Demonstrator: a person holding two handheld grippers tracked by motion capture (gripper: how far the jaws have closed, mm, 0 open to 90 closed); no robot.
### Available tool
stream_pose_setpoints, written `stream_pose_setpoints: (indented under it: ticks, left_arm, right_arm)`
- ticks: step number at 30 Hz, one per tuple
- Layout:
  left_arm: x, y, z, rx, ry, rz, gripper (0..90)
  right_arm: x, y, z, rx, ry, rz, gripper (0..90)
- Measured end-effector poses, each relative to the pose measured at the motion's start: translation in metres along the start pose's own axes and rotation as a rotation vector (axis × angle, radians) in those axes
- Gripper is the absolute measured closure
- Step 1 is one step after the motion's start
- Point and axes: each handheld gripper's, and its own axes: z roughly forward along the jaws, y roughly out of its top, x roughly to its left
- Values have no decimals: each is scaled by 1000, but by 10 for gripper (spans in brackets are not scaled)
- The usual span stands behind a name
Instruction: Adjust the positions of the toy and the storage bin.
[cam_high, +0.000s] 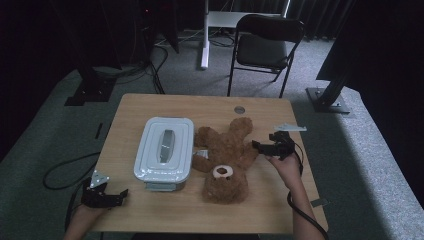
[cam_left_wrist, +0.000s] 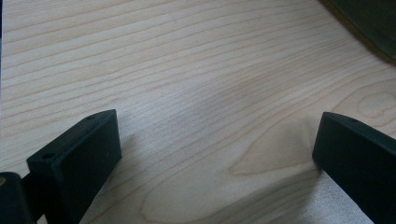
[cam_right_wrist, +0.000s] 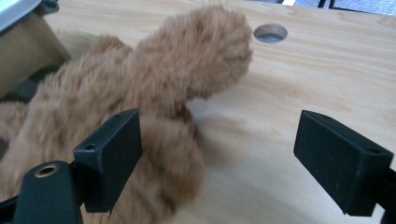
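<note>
Teddy bear (cam_high: 225, 160), brown and plush, lying on its back at centre of the high view, head toward the lower edge, limbs spread toward the far side of the wooden table (cam_high: 165, 215). Nearest, at lower left of that view: left gripper (cam_high: 118, 194), held over bare wood near the table's front edge, jaws spread wide with nothing between them. Seen along its own jaws: plain wood grain and a dark strip of floor at upper right. Farther in, at right of centre: right gripper (cam_high: 256, 145), jaws wide apart, pointing left at the bear's outstretched limb (cam_right_wrist: 196, 60). In the right gripper view, left jaw up against the fur, right jaw over bare wood, nothing clamped. Just left of the bear, touching its side: pale lidded storage box (cam_high: 164, 150). Beyond, a round cable hole (cam_high: 239, 109) near the far edge, then a black folding chair (cam_high: 265, 45) on the carpet.
</note>
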Motion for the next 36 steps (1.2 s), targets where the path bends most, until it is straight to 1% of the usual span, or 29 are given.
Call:
stream_pose_setpoints:
  ticks: [1, 2, 3, 4, 11, 14, 15, 16, 21, 24, 26, 28, 29, 31, 33, 35, 36]
  left_arm:
    - [0, 0, 0, 0, 0, 0, 18]
    - [0, 0, 0, 0, 0, 0, 18]
    - [0, 0, 0, 0, 0, 0, 18]
    - [0, 0, 0, 0, 0, 1, 18]
    - [0, 0, 0, 0, -1, 1, 18]
    - [0, -1, -1, 0, -1, 2, 18]
    - [0, -1, -1, 0, -1, 2, 19]
    - [0, -1, -1, 0, -2, 2, 19]
    - [0, -1, -1, 0, -3, 5, 18]
    - [0, -1, -1, 0, -3, 4, 19]
    - [0, -1, -1, 0, -3, 4, 19]
    - [0, -1, -1, 0, -3, 4, 19]
    - [0, -1, -1, 0, -3, 4, 19]
    - [0, -1, -1, 0, -3, 4, 19]
    - [0, -1, -1, 0, -3, 4, 19]
    - [0, -1, -1, 0, -3, 4, 19]
    - [0, -1, -1, 0, -3, 4, 19]
  right_arm:
    - [-1, 5, 4, 2, -4, 2, 145]
    - [-1, 5, 4, 2, -4, 2, 145]
    - [-2, 10, 8, 1, 1, 7, 145]
    - [-4, 19, 15, -2, 1, 18, 145]
    - [-12, 43, 37, 4, 12, 65, 145]
    - [-14, 47, 45, 16, 17, 78, 145]
    - [-14, 47, 45, 16, 17, 78, 145]
    - [-14, 48, 48, 22, 26, 82, 145]
    - [-17, 50, 65, 57, 37, 93, 144]
    - [-22, 52, 73, 69, 71, 117, 144]
    - [-24, 51, 78, 82, 93, 124, 144]
    - [-24, 50, 83, 106, 112, 118, 145]
    - [-23, 50, 85, 120, 123, 112, 154]
    - [-22, 48, 86, 137, 159, 102, 224]
    - [-22, 47, 86, 139, 173, 83, 239]
    - [-24, 46, 85, 137, 201, 96, 310]
    - [-24, 45, 85, 138, 202, 99, 346]
